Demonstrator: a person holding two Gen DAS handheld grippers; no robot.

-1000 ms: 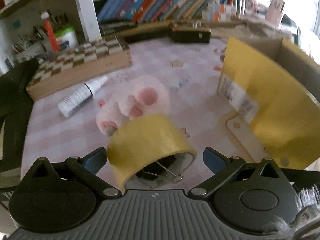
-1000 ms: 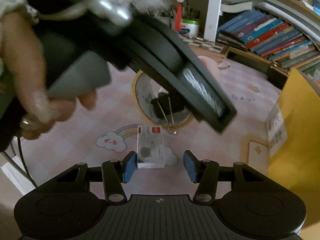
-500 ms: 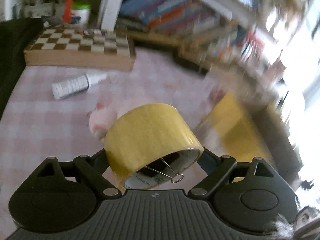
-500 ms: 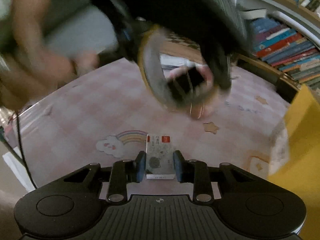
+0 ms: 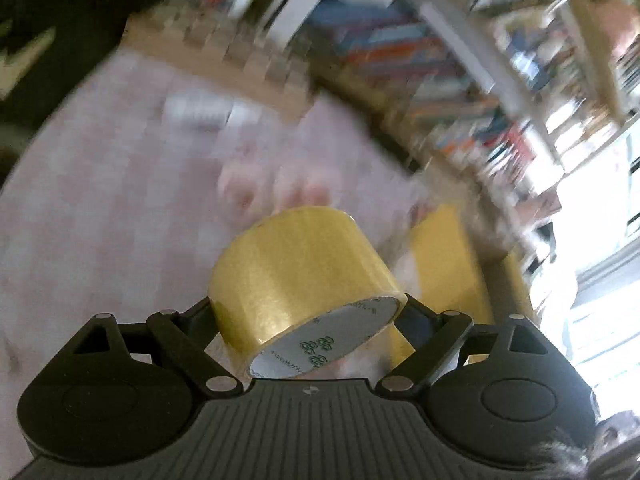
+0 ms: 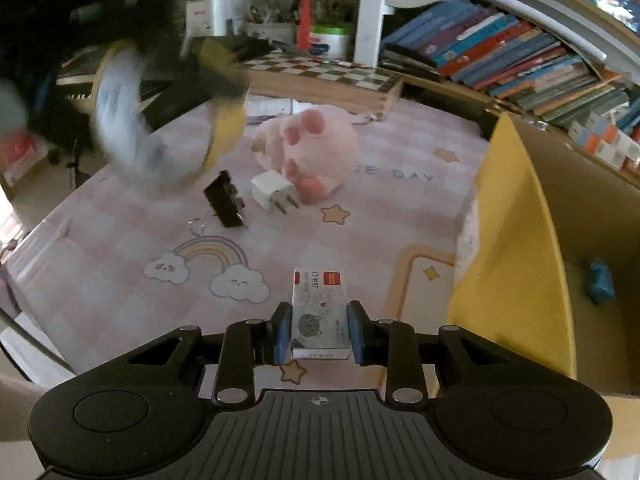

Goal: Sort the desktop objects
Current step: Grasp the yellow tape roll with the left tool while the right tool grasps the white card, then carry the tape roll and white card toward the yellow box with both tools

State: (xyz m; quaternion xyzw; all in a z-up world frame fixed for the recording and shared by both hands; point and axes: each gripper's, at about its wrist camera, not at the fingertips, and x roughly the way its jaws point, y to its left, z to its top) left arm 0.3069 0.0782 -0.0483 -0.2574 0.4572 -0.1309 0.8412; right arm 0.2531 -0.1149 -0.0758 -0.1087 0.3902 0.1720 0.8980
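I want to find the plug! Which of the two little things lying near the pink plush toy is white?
The charger plug, right beside the pink plush toy; its two metal prongs stick out. The binder clip next to it is black.

Before you on the desk (image 6: 120, 292) a binder clip (image 6: 226, 200) lies just left of a plug adapter (image 6: 272, 192), with a plush toy (image 6: 316, 140) right behind the adapter. Behind the toy a chessboard box (image 6: 328, 80) lies along the desk's back, below the bookshelf (image 6: 500, 52). A cardboard box (image 6: 520, 240) stands at your right, holding a small toy (image 6: 600, 286).
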